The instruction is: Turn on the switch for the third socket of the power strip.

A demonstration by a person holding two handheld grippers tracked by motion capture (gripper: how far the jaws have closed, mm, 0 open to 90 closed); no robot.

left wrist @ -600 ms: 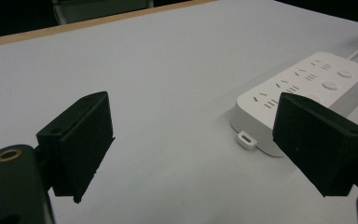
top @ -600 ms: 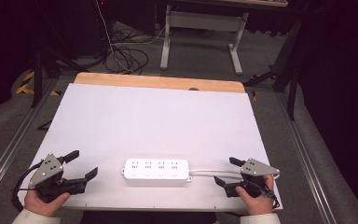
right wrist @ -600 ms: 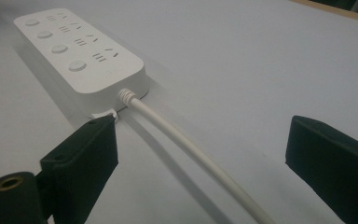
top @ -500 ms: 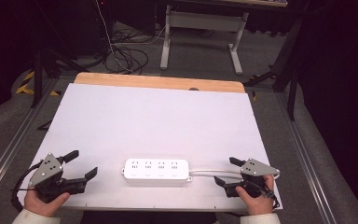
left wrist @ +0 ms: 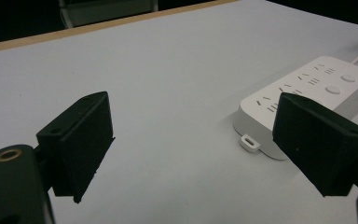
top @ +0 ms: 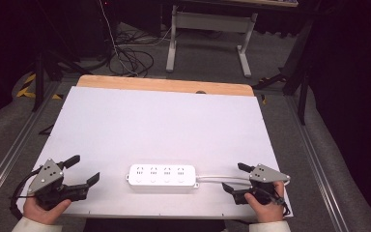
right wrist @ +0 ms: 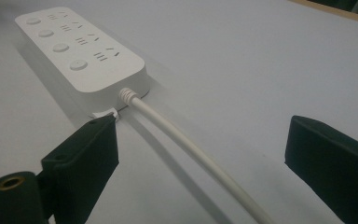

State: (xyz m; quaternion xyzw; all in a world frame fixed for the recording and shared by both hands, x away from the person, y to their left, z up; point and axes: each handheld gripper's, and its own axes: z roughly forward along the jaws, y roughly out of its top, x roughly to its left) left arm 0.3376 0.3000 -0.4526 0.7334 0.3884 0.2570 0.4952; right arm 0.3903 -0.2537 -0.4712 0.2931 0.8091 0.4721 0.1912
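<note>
Two claws wide apart, one power strip between them

One white power strip [top: 162,175] lies flat near the front edge of the white surface [top: 164,121], roughly midway between the two claws and touching neither. Left claw [top: 79,170], held in the left hand [top: 41,209] at the front left corner, stands wide with nothing between its jaws. Right claw [top: 235,177], held in the right hand [top: 263,205] at the front right, is likewise wide and grips nothing.

From above, the strip shows four socket groups in a row, and its white cord [top: 217,179] runs right toward the right claw. The left gripper view adds the strip's near end, where a small white tab [left wrist: 250,142] juts out at the base. The right gripper view shows round buttons beside the sockets and the ribbed collar where the cord leaves the strip; the cord passes between the jaws without touching them.

No brand, label or writing can be read on the strip.
</note>
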